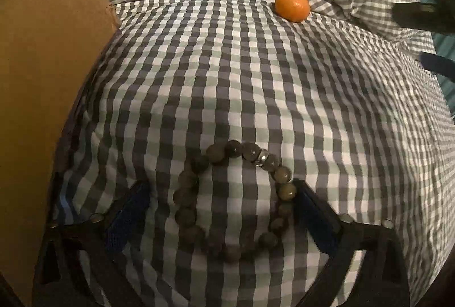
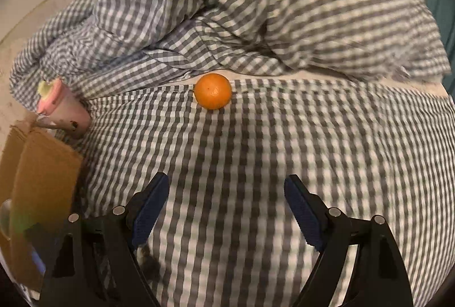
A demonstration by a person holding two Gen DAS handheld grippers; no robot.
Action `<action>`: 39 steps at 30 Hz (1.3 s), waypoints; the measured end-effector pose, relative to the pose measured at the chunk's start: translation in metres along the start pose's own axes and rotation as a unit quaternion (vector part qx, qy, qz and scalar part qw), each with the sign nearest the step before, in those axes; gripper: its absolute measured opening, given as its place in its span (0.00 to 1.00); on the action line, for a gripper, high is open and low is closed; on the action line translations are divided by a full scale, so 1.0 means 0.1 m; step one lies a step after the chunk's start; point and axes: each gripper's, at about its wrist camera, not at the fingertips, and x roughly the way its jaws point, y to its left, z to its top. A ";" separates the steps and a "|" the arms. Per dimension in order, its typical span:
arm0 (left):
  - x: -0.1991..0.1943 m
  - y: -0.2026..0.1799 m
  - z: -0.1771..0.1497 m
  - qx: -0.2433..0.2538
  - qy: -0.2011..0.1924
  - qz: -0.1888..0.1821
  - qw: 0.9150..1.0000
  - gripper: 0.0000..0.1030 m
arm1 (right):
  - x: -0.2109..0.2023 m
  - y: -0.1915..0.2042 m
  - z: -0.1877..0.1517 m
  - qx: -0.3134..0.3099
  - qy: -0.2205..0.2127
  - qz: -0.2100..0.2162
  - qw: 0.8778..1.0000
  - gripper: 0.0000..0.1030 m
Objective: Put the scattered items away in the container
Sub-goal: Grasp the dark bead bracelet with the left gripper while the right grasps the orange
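One orange point(image 1: 292, 6), one bead bracelet point(image 1: 233, 201), one cup-shaped toy point(image 2: 64, 110) and one cardboard box point(image 1: 48, 85) show on the checked bedcover point(image 1: 256, 85).

The orange is small, round and bright, with a smooth skin. It sits on the flat part of the bedcover, right at the foot of the rumpled fold point(image 2: 256, 8) along the far edge. The bracelet is a closed loop of round brown and grey beads with one shiny metal spacer near its far side; it lies flat on the bedcover towards the near edge. The cup-shaped toy is pink and pale, lies on its side, and touches the far corner of the box at the left edge of the bedcover. The box is plain brown with an upright flap.

The left gripper point(image 1: 224, 210) is spread wide, its blue-padded fingers point(image 1: 315, 218) on either side of the bracelet; the right-hand pad is touching or just beside the beads, and nothing is clamped. The box stands just beside it on the left.

The right gripper point(image 2: 227, 210) is also released, jaws wide apart over bare cloth. The orange lies ahead of it, well apart, a little left of centre.
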 end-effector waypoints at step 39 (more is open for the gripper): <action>-0.56 -0.11 0.02 0.015 -0.026 -0.018 0.999 0.11 | 0.37 -0.01 0.48 0.027 -0.036 0.011 0.999 0.86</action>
